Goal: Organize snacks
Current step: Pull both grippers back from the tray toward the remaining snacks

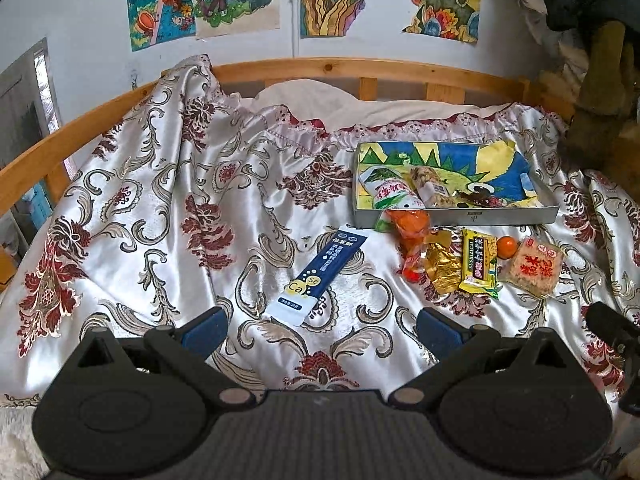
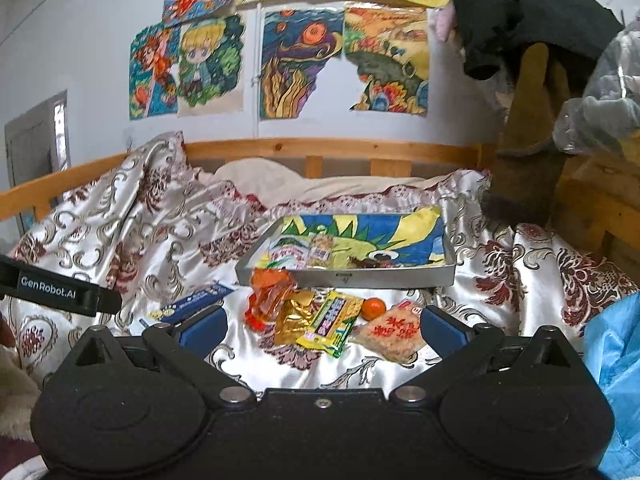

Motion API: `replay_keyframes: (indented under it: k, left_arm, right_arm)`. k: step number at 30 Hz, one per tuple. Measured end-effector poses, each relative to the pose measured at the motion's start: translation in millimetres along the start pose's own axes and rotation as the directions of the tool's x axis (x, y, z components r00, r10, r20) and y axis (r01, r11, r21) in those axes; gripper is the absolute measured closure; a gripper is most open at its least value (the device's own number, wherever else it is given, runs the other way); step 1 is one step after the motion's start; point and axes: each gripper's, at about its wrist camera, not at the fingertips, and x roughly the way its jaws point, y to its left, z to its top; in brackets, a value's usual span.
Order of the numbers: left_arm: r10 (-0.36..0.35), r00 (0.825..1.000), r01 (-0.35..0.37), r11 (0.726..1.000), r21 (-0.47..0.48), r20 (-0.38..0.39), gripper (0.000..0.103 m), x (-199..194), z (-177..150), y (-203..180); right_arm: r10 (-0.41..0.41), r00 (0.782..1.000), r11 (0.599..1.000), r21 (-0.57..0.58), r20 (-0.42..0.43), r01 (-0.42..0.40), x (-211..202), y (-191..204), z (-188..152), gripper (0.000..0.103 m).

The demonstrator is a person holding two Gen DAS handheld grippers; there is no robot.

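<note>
At the left edge of the right wrist view, the black body of the other hand-held gripper (image 2: 60, 290) carries white lettering "GenRobot.AI". In the left wrist view, lower centre, the dark blue stick sachet (image 1: 318, 276) shows "Ca" and "Se" in yellow circles. Right of centre, the yellow snack packet (image 1: 480, 262) reads "SUSHIZICAI" along its side. Chinese characters on other packets are too small to make out.

Soft, even daylight fills both views, and the satin bedspread (image 1: 224, 216) throws back white sheen along its folds, brightest near the front edge of the bed, with only faint shadows under the snacks. Fisheye bending is strong: the wooden bed rail (image 1: 320, 70) curves like a bow and the corners fall to black. Focus holds sharp mid-frame, while the wall drawings (image 2: 208, 64) look slightly soft and grainy.
</note>
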Motion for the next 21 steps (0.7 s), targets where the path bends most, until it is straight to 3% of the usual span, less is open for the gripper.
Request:
replay_keyframes:
  k: [5, 13, 21]
  left_arm:
    - [0.014, 1.0, -0.014, 1.0, 0.013, -0.021, 0.001, 3, 0, -2]
    - [0.041, 0.991, -0.043, 0.999, -0.012, -0.128, 0.001, 18, 5, 3]
    - [0.004, 0.962, -0.021, 0.998, -0.061, -0.273, 0.001, 44, 15, 17]
  right_arm:
    - [0.002, 1.0, 1.0, -0.006, -0.022, -0.002, 4, 1, 0, 0.001]
    - [-0.011, 0.998, 1.0, -0.021, -0.061, 0.01, 12, 4, -2, 0.001]
    - [-0.017, 0.994, 0.999, -0.037, -0.11, 0.013, 22, 6, -1, 0.001]
